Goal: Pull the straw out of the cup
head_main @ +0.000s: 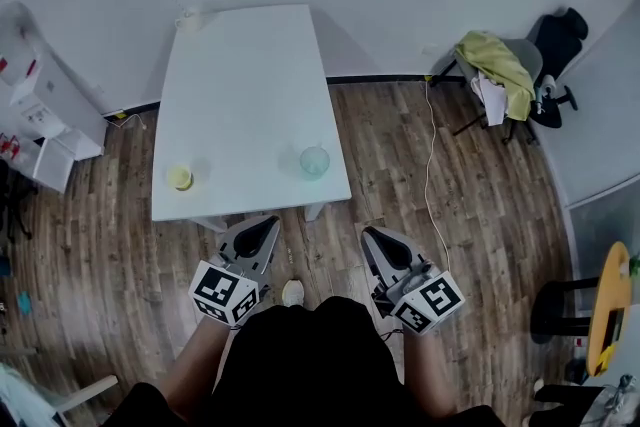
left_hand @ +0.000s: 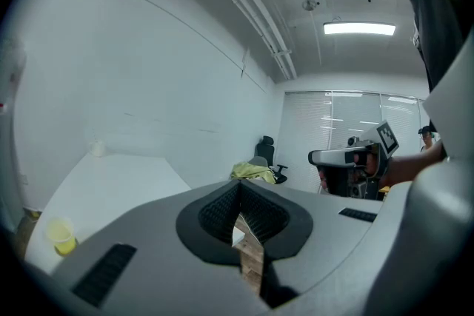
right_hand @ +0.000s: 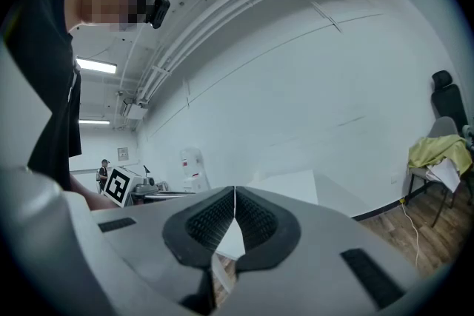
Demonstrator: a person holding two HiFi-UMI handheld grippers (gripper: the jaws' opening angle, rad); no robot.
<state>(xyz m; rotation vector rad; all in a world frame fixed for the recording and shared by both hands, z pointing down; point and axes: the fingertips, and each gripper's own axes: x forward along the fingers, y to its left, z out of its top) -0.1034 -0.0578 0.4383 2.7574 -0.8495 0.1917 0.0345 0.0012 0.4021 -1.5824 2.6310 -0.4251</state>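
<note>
With left gripper [head_main: 265, 223] and right gripper [head_main: 370, 233] both closed tip to tip on nothing, short of the table [head_main: 245, 85], open up first, steady the clear cup [head_main: 314, 161] ahead of the right jaws, pinch its straw, too small to make out here, and pull straight up.

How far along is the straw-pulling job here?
Nothing looks done yet. In hand: the left gripper and right gripper are both shut, empty, short of the white table. The clear cup and yellow cup stand near its front edge; any straw is too small to see. Left: reaching, gripping, pulling.
</note>
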